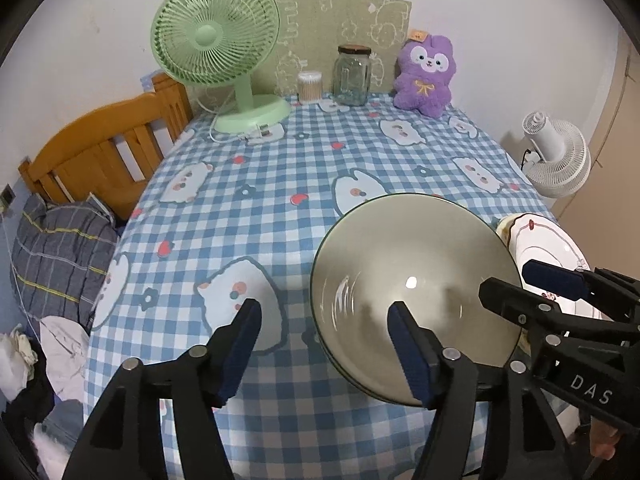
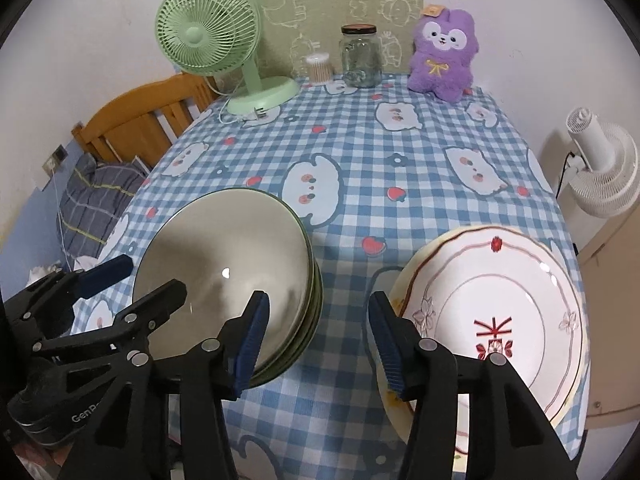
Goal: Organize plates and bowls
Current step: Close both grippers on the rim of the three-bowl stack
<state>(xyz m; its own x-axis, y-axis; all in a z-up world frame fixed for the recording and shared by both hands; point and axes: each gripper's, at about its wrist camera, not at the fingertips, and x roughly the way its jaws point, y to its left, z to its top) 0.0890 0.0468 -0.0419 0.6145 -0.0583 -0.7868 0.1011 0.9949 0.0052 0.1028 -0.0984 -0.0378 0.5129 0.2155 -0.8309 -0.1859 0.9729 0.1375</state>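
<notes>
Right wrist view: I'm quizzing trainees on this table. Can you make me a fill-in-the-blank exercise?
1. The stack of bowls is grey-green; the desk fan is ____.
2. The plush toy is coloured ____.
3. The plates lie to the ____ of the bowls.
4. Neither tool holds anything; the right tool stands ____.

Missing words: green; purple; right; open

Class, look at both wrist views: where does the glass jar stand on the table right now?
In both views the glass jar stands at the table's far edge by the wall, between the cotton-swab tub and the purple plush toy.
</notes>
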